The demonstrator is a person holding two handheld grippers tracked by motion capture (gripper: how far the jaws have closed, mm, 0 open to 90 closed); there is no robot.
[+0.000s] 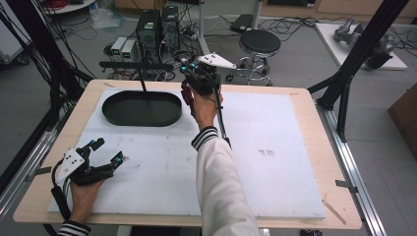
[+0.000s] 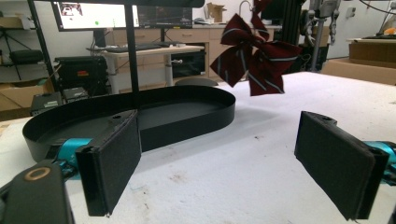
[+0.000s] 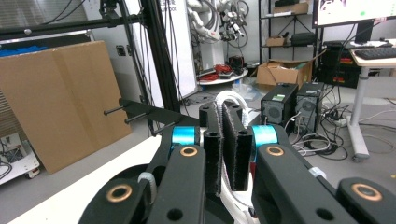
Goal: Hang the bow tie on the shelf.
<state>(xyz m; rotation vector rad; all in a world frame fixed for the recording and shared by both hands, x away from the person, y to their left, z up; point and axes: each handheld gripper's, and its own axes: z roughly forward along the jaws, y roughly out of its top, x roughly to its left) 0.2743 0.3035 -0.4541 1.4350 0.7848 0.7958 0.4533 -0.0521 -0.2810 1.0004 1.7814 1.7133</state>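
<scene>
- Right gripper point(image 1: 189, 78) held up over the far side of the table, just right of the black oval tray point(image 1: 110, 115).
- Jaws pinched narrow in the right gripper view, clamping a white elastic loop point(image 3: 232, 99) that arches over the jaw tips.
- Dark red striped bow tie point(image 2: 254, 51) hangs below that gripper, seen in the left gripper view, in the air, beside and above the tray's right end, not touching the tray or the board.
- In the high view only a dark red bit point(image 1: 187, 94) of it shows under the gripper.
- Left gripper point(image 1: 109, 152) low at the near left of the white board point(image 1: 275, 162), jaws spread wide, nothing between them, pads point(image 2: 114, 163) face the tray.
- Thin black post point(image 2: 130, 51) stands up from the tray.
</scene>
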